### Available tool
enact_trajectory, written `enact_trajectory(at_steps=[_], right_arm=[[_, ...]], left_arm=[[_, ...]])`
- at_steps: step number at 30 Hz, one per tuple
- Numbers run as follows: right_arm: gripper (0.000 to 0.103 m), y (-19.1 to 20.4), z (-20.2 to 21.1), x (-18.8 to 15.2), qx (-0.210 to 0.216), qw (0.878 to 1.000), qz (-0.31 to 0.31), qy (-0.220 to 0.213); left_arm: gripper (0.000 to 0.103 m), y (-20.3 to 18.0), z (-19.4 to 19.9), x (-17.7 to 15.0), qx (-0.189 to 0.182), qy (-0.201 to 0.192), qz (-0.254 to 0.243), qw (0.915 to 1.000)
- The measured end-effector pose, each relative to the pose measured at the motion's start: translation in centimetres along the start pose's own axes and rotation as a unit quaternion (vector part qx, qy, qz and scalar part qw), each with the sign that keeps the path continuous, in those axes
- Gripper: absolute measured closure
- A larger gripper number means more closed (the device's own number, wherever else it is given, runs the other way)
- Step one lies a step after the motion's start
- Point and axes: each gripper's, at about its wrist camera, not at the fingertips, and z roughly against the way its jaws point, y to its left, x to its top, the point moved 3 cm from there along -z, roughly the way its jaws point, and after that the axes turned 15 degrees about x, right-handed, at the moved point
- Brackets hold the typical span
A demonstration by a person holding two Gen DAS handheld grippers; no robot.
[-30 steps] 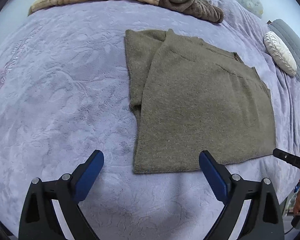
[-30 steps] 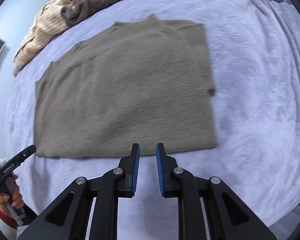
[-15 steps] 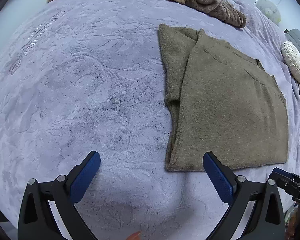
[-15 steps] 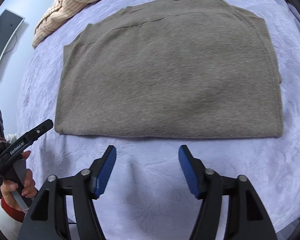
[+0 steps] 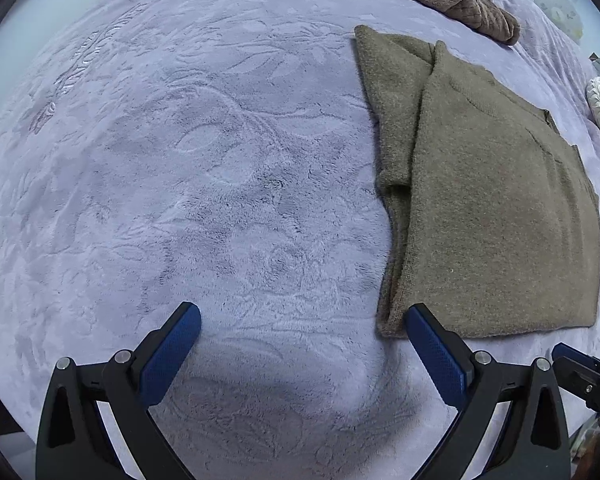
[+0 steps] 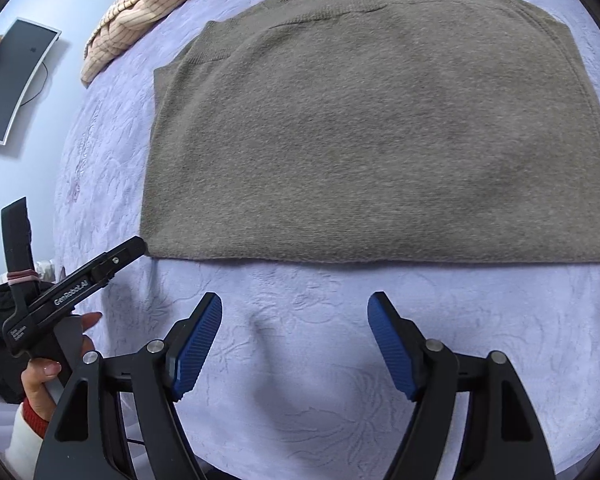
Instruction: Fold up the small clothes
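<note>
Left claw (image 5: 302,322) wide open, empty; right claw (image 6: 295,308) opening, empty. Folded brown sweater (image 6: 380,140) on bed (image 5: 180,160), collar cropped in right view.

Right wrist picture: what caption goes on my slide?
Opening right gripper hovers near folded olive-brown knitted sweater on lilac bedspread.

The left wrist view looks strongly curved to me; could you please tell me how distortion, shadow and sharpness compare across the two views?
Left wrist view: fisheye bows the lavender blanket into a dome, corners black; soft shadow between the left gripper fingers; sweater sharp. Right wrist view: same bulge, sweater hem curved; faint shadow under the right gripper, whose jaws are opening on nothing; no glare.
</note>
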Motion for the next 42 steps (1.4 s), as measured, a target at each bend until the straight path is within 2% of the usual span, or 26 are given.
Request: enact_trajectory(at_steps=[4,8,11,15,20,22,23,25,26,30,31,33,35,37,39,40,41,42], right_arm=[[0.025,0.5,-0.8,0.2,0.041,0.999,-0.016,-0.003],[0.025,0.5,-2.3,0.7,0.132,0.988,-0.076,-0.015],[0.025,0.3,-3.7,1.3,0.195,0.972,-0.125,-0.034],[0.025,0.2,-5.6,2.2,0.266,0.944,-0.183,-0.067],[0.027,-0.2,-7.4,3.0,0.302,0.917,-0.239,-0.103],[0.060,-0.5,-7.7,3.2,0.319,0.905,-0.259,-0.113],[0.093,-0.5,-7.9,3.4,0.332,0.899,-0.265,-0.112],[0.094,-0.5,-7.9,4.0,0.366,0.884,-0.268,-0.112],[0.094,-0.3,-7.3,4.4,0.378,0.881,-0.257,-0.119],[0.095,1.2,-4.5,6.0,0.389,0.892,-0.191,-0.129],[0.095,1.7,-3.9,6.4,0.391,0.894,-0.176,-0.130],[0.095,2.5,-3.2,6.8,0.386,0.901,-0.150,-0.127],[0.095,2.9,-3.0,7.0,0.380,0.907,-0.135,-0.121],[0.095,2.8,-3.4,7.0,0.372,0.912,-0.130,-0.110],[0.095,2.5,-4.2,6.6,0.359,0.920,-0.128,-0.094],[0.095,2.4,-4.6,6.4,0.351,0.924,-0.126,-0.085],[0.095,2.4,-5.0,6.2,0.338,0.930,-0.121,-0.074],[0.094,2.6,-5.5,5.9,0.313,0.942,-0.108,-0.057]], left_arm=[[0.000,0.4,-0.2,0.2,-0.047,0.009,0.013,0.9988],[0.000,1.7,-0.2,1.4,-0.114,0.016,0.041,0.9925],[0.000,2.5,-0.1,2.4,-0.134,0.011,0.052,0.9896],[0.000,2.8,-0.2,3.8,-0.170,0.010,0.069,0.9830],[0.000,1.4,-0.8,5.3,-0.228,0.028,0.059,0.9715],[0.000,0.3,-0.9,5.9,-0.264,0.036,0.057,0.9621],[0.000,-0.5,-1.2,6.5,-0.293,0.049,0.062,0.9528],[0.000,-1.4,-1.9,7.4,-0.339,0.073,0.076,0.9350],[0.000,-1.9,-2.2,7.7,-0.354,0.080,0.082,0.9281],[0.000,-4.0,-3.4,9.8,-0.432,0.110,0.092,0.8902],[0.000,-4.6,-3.5,10.3,-0.443,0.115,0.094,0.8842],[0.000,-6.1,-3.5,11.3,-0.455,0.120,0.081,0.8788],[0.000,-7.4,-2.8,12.0,-0.454,0.113,0.062,0.8815],[0.000,-8.8,-1.7,12.5,-0.441,0.103,0.039,0.8909],[0.001,-10.1,-1.3,12.5,-0.407,0.096,0.018,0.9083],[0.004,-10.9,-1.1,12.4,-0.383,0.092,0.004,0.9190],[0.007,-11.2,-1.2,12.3,-0.365,0.090,-0.005,0.9266],[0.013,-11.8,-1.4,12.2,-0.338,0.090,-0.016,0.9368]])
